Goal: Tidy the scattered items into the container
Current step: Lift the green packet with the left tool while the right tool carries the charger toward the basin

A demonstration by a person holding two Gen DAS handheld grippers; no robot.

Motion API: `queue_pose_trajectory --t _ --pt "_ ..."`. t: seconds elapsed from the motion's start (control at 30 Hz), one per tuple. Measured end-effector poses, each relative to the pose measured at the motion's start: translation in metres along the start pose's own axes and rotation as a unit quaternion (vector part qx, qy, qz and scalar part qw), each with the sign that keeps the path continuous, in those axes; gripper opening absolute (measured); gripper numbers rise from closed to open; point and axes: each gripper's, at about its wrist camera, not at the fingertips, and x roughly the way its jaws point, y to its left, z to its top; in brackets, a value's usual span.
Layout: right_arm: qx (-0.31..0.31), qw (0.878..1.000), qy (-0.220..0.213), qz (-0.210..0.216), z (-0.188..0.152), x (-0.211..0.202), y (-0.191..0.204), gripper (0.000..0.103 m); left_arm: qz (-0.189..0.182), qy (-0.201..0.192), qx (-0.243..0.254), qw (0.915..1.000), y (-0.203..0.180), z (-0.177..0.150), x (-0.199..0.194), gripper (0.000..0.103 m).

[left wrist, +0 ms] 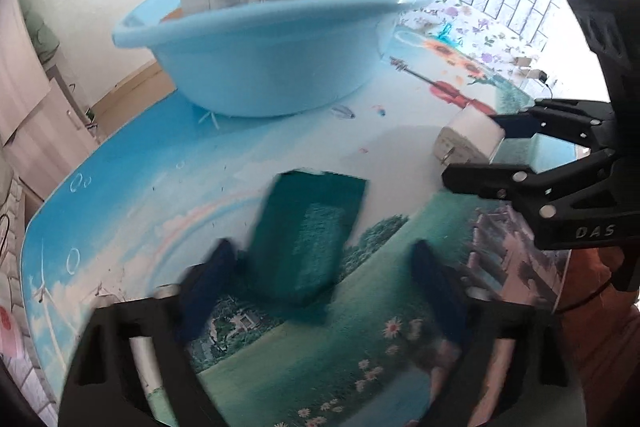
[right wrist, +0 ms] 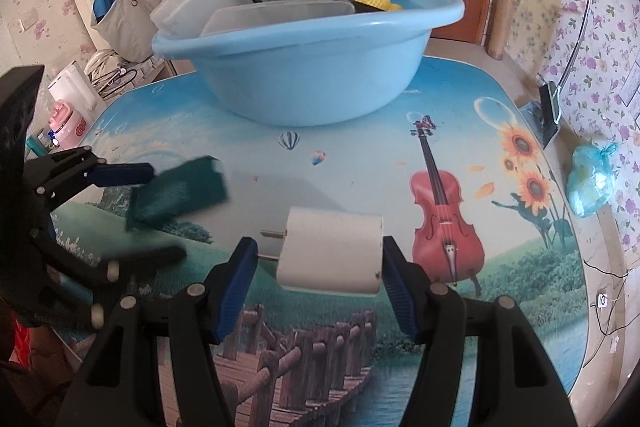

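White blocky plug adapter (right wrist: 330, 253) bracketed by right gripper (right wrist: 318, 277), jaws wide, unclamped; dark green scouring sponge (left wrist: 306, 239) between wide left gripper (left wrist: 320, 291) jaws; prongs at 9 o'clock could be fouled on closing; pale blue plastic basin (right wrist: 320, 67) at 12 o'clock.

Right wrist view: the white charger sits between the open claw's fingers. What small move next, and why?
Probably close the right claw on the white charger. Its blue pads flank the charger's two ends on the table with a gap on the prong side, so nothing is gripped yet. Once held, it can be lifted toward the blue basin.
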Motion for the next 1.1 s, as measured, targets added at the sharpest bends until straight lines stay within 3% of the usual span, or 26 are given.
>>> queue_pose_trajectory --t 0.03,0.07,0.13,0.53,0.9,1.1 --pt "0.0 1.0 -0.001 0.001 -0.001 0.0 0.0 0.061 -0.001 -0.001 -0.001 1.0 0.001 0.002 -0.002 0.052" --pt "0.0 1.0 -0.001 0.001 -0.002 -0.001 0.0 0.061 -0.005 0.001 -0.003 1.0 0.004 0.004 -0.002 0.049" --pt "0.0 1.0 -0.001 0.001 -0.002 -0.001 0.0 0.061 -0.012 0.003 -0.013 0.9998 0.01 0.006 -0.001 0.048" --pt "0.006 1.0 -0.002 0.011 -0.005 -0.005 -0.001 0.061 0.039 0.001 -0.066 0.9971 0.021 -0.005 -0.012 0.044" --pt "0.003 1.0 0.003 0.005 -0.014 -0.011 0.001 0.061 0.039 0.001 -0.132 0.9905 0.032 -0.019 -0.02 0.044" --pt "-0.003 1.0 0.001 -0.005 -0.018 -0.013 0.002 0.061 0.055 -0.001 -0.118 0.9916 0.027 -0.024 -0.021 0.046"
